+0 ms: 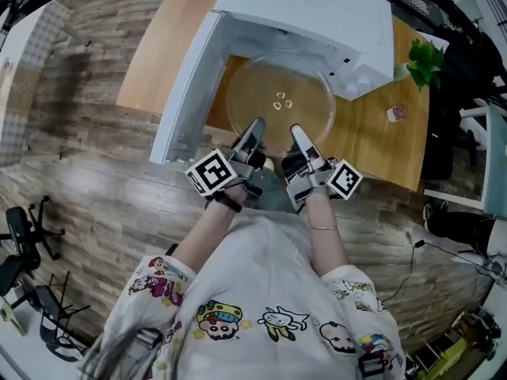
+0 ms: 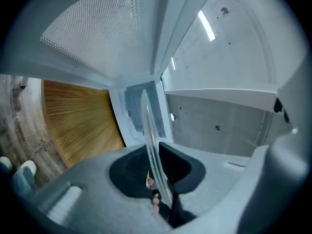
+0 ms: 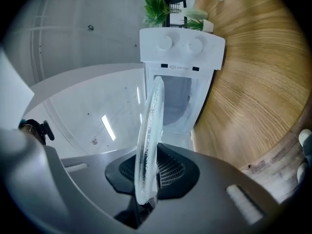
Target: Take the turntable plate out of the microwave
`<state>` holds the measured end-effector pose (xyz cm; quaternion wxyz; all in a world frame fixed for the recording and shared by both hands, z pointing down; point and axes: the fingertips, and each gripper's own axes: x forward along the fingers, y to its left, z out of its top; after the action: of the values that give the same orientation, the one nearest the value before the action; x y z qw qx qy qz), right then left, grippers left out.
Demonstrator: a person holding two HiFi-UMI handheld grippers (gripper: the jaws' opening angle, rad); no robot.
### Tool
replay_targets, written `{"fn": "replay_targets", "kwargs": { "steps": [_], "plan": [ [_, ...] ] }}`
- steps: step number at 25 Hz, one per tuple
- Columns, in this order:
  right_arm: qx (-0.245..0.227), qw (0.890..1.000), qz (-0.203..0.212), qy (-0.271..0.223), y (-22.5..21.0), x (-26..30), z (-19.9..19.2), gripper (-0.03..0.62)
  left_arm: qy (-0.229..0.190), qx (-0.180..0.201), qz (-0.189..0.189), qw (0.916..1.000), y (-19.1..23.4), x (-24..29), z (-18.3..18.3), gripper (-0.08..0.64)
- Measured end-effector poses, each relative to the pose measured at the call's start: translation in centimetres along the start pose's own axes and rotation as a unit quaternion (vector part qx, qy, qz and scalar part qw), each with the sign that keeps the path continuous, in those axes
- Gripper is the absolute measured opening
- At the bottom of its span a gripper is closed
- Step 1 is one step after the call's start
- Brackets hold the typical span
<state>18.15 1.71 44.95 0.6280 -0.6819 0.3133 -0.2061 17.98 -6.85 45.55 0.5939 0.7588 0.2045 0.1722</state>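
The clear glass turntable plate hangs level in front of the white microwave, outside its open cavity and over the wooden table. My left gripper is shut on the plate's near rim at the left, and my right gripper is shut on the near rim at the right. In the left gripper view the plate shows edge-on, pinched between the black pads. The right gripper view shows the plate's thick rim edge-on in the jaws, with the microwave straight ahead.
The microwave door stands open to the left of the plate. A small green plant and a small pinkish object sit on the wooden table at the right. Chairs and cables stand on the floor around.
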Motion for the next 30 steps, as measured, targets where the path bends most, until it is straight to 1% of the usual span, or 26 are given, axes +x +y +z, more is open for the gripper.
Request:
{"fn": "replay_targets", "kwargs": {
  "steps": [6,7,9,10,12,13,14,17,19,22,23,24,26,27,28,30],
  "plan": [
    [-0.023,0.999,-0.002,-0.024,2.1,-2.1,-2.5,0.044,0.027,0.003,-0.01,0.9996,-1.3,-2.9,-1.0,0.043],
    [-0.028,0.999,-0.004,-0.029,2.4,-2.5,-2.9,0.044,0.03,-0.006,-0.014,0.9994,-1.6,-3.2,-1.3,0.044],
    [-0.033,0.999,-0.007,-0.037,3.0,-3.4,-3.5,0.044,0.033,-0.04,-0.027,0.9983,-2.6,-3.9,-2.1,0.044],
    [-0.035,0.998,-0.009,-0.042,3.3,-3.9,-3.8,0.044,0.037,-0.04,-0.029,0.9981,-2.8,-4.3,-2.5,0.044],
    [-0.037,0.998,-0.008,-0.052,3.9,-5.0,-4.1,0.044,0.054,-0.003,-0.027,0.9982,-3.0,-4.9,-3.1,0.044],
    [-0.038,0.998,-0.008,-0.056,4.2,-5.6,-4.3,0.044,0.061,0.006,-0.027,0.9978,-3.2,-5.3,-3.4,0.046],
    [-0.039,0.997,-0.006,-0.06,4.4,-6.1,-4.5,0.044,0.065,0.004,-0.027,0.9975,-3.5,-5.6,-3.8,0.046],
    [-0.041,0.997,0.001,-0.067,5.2,-7.1,-4.8,0.044,0.061,-0.043,-0.028,0.9968,-4.6,-6.3,-4.9,0.046],
    [-0.04,0.997,0.006,-0.066,5.7,-7.6,-4.9,0.044,0.06,-0.038,-0.025,0.9971,-5.0,-6.6,-5.3,0.046],
    [-0.035,0.997,0.006,-0.066,6.3,-8.3,-4.5,0.044,0.063,-0.008,-0.027,0.9976,-5.8,-6.5,-5.7,0.044],
    [-0.033,0.997,0.006,-0.065,6.5,-8.5,-4.3,0.046,0.061,-0.009,-0.03,0.9977,-6.2,-6.4,-5.9,0.044],
    [-0.032,0.997,0.007,-0.063,6.8,-8.7,-4.1,0.046,0.058,-0.018,-0.034,0.9976,-6.7,-6.2,-6.1,0.044],
    [-0.03,0.998,0.009,-0.058,7.4,-9.1,-3.7,0.046,0.05,-0.047,-0.042,0.9967,-7.9,-6.0,-6.8,0.044],
    [-0.029,0.998,0.01,-0.055,7.7,-9.3,-3.4,0.046,0.048,-0.053,-0.045,0.9964,-8.3,-5.9,-7.1,0.044],
    [-0.027,0.998,0.01,-0.053,8.0,-9.5,-3.3,0.046,0.047,-0.051,-0.046,0.9966,-8.6,-5.9,-7.3,0.043],
    [-0.024,0.998,0.014,-0.053,8.4,-9.9,-2.9,0.046,0.047,-0.023,-0.045,0.9976,-8.9,-5.8,-7.3,0.041]
  ]
}}
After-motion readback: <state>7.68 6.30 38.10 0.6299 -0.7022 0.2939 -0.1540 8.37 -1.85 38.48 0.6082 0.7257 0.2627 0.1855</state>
